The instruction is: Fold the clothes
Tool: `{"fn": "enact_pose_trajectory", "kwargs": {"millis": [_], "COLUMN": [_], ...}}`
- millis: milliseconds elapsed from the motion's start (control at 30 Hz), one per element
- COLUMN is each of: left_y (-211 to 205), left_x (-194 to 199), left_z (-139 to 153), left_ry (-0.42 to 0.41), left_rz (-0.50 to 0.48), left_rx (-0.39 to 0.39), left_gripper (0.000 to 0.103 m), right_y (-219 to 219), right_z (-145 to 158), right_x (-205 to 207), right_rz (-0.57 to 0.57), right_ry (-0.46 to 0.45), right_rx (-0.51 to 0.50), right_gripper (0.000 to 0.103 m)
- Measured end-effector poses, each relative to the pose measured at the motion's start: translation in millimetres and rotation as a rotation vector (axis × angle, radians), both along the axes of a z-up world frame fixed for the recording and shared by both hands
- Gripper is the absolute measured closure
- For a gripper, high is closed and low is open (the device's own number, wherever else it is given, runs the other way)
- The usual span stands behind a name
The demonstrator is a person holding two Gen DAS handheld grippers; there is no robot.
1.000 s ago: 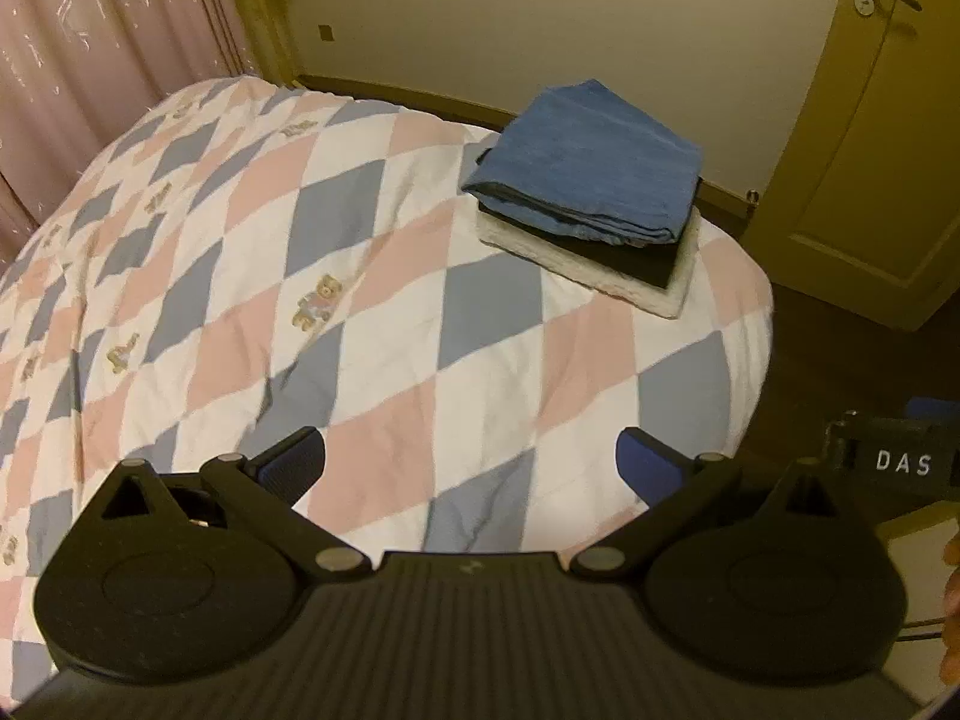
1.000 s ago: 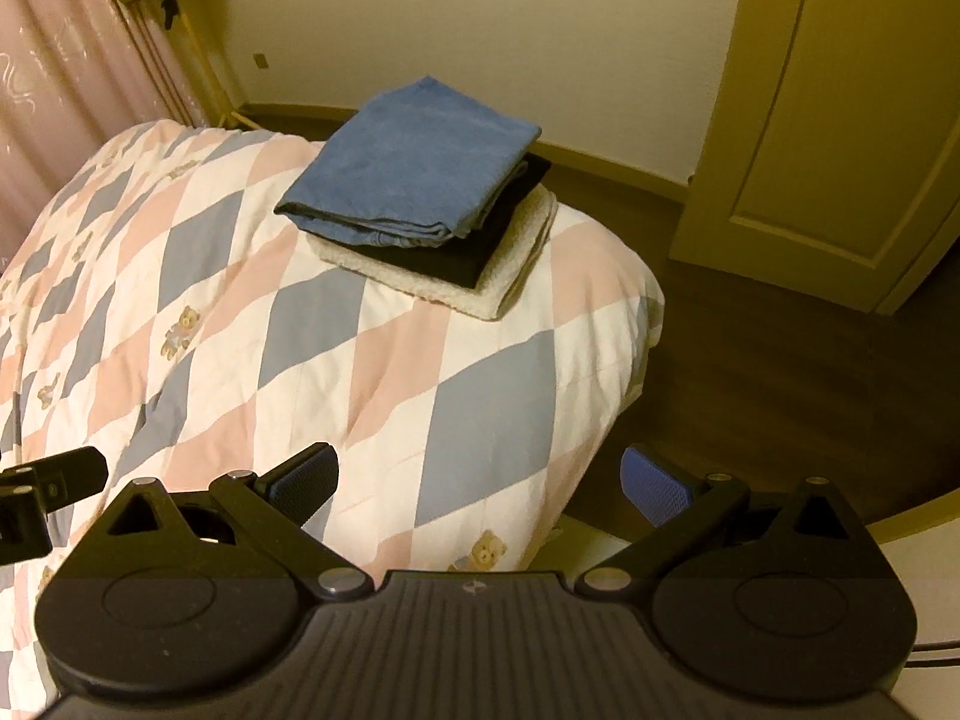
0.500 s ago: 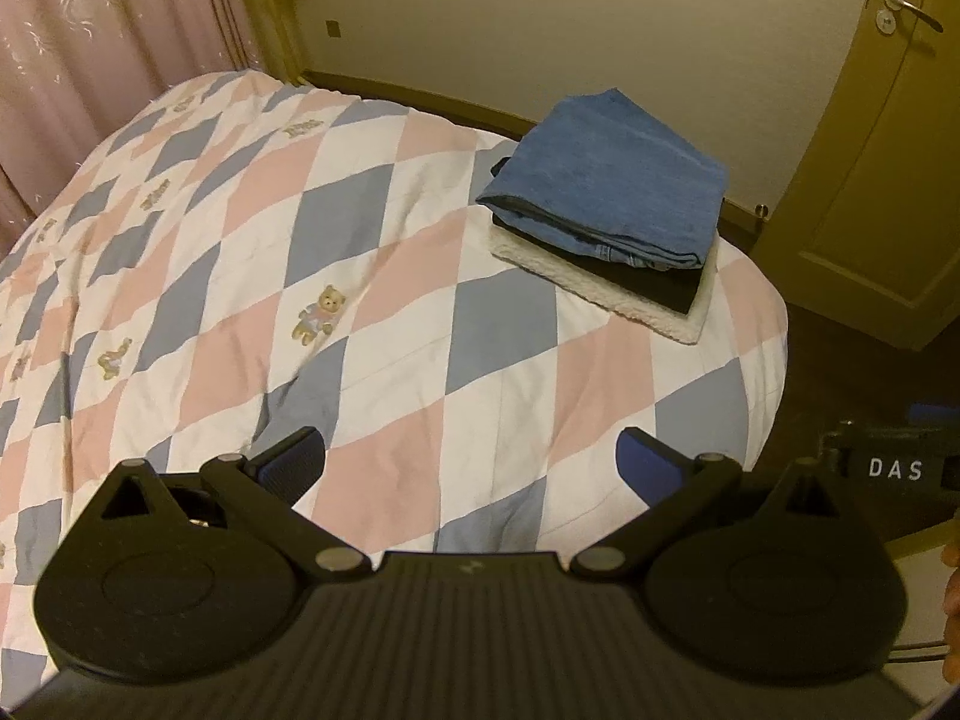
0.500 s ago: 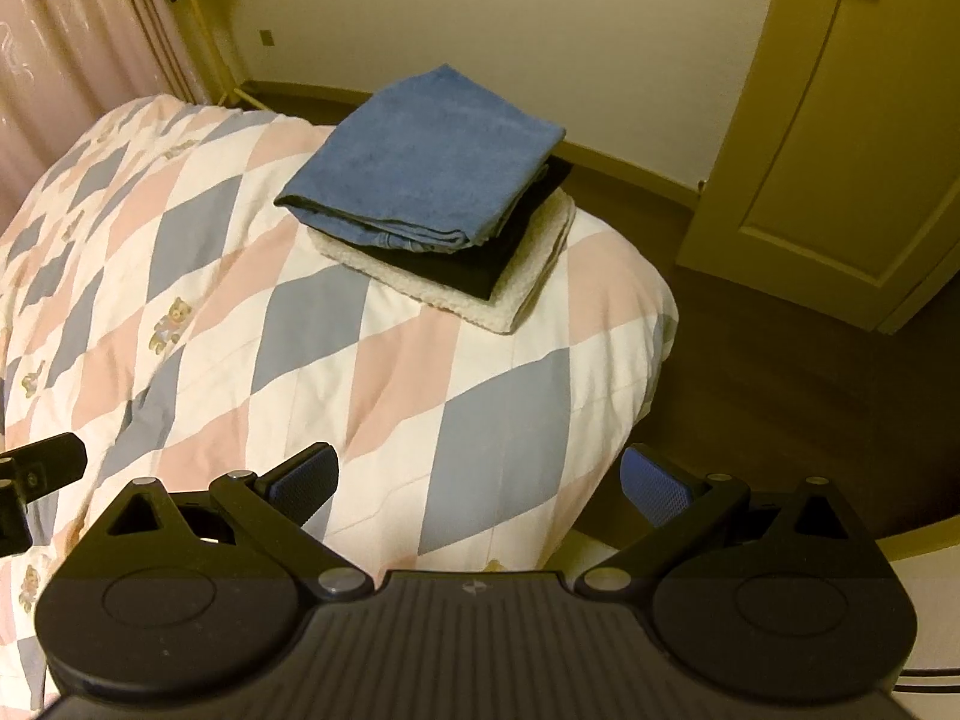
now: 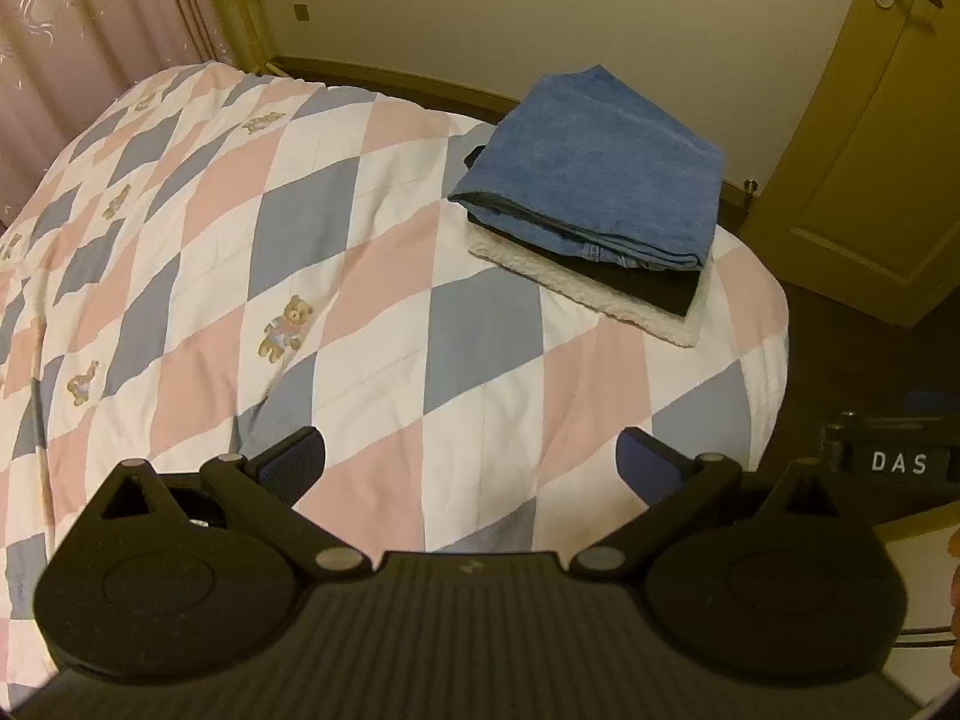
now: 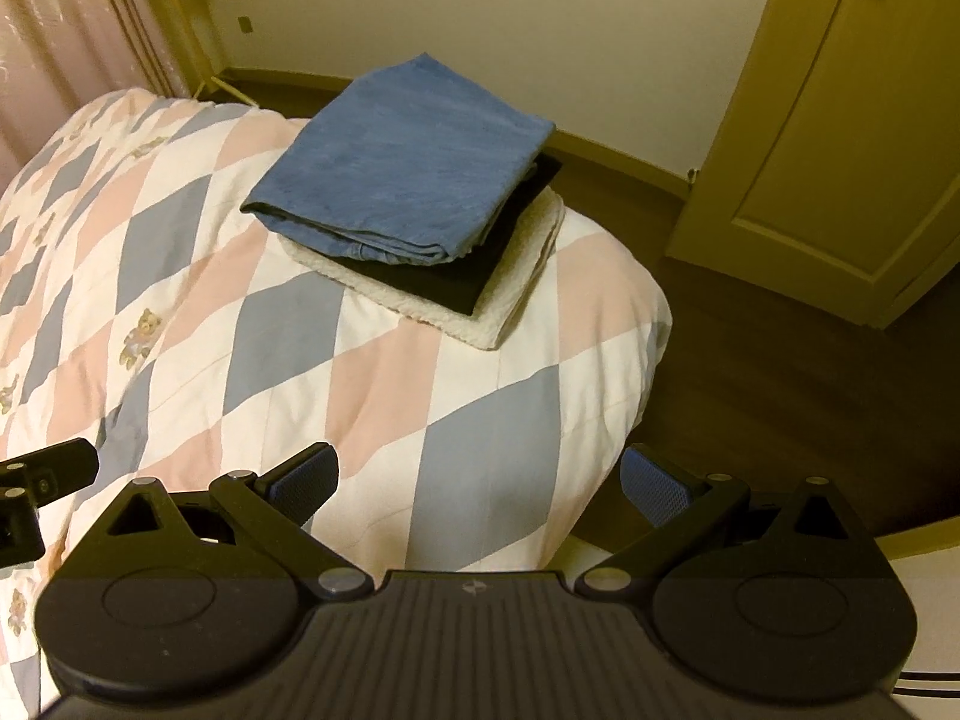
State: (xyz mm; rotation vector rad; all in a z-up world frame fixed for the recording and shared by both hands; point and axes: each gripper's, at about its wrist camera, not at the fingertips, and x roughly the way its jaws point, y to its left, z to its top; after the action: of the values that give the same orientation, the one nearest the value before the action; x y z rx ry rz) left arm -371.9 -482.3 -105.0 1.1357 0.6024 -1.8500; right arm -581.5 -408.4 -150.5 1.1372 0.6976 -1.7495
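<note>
A stack of folded clothes lies at the far corner of the bed: folded blue jeans [image 5: 594, 174] [image 6: 402, 168] on top, a black garment [image 5: 648, 288] [image 6: 480, 276] under them, a white fleece piece [image 5: 672, 324] [image 6: 510, 306] at the bottom. My left gripper [image 5: 471, 462] is open and empty, held above the quilt near the bed's front edge, well short of the stack. My right gripper [image 6: 480, 483] is open and empty, above the bed's near right corner. Part of the left gripper [image 6: 42, 480] shows at the left edge of the right wrist view.
The bed carries a pink, blue and white diamond quilt [image 5: 360, 276] [image 6: 252, 324] with teddy bears. Dark wood floor [image 6: 780, 372] lies to the right. A closed door [image 5: 882, 138] [image 6: 840, 138] stands at the back right, a pink curtain [image 5: 90, 30] at the back left.
Both grippers have drifted slightly, so the stack sits a little lower and more central in each view. Both stay open and empty. The clothes have not moved.
</note>
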Motion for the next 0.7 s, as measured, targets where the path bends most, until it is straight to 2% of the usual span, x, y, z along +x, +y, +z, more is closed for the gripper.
{"fn": "enact_pose_trajectory", "kwargs": {"millis": [367, 700], "left_y": [-10.3, 2.3], "left_x": [-20.2, -37.1], "left_z": [5.8, 7.4], "left_ry": [0.016, 0.017], "left_rz": [-0.024, -0.078], "left_rx": [-0.011, -0.023], "left_gripper": [0.001, 0.001], "right_y": [-19.7, -4.9], "right_z": [3.8, 9.8], "right_x": [-16.1, -28.5], "right_rz": [0.0, -0.046], "right_ry": [0.004, 0.012], "right_rx": [-0.019, -0.043], "right_gripper": [0.0, 0.0]}}
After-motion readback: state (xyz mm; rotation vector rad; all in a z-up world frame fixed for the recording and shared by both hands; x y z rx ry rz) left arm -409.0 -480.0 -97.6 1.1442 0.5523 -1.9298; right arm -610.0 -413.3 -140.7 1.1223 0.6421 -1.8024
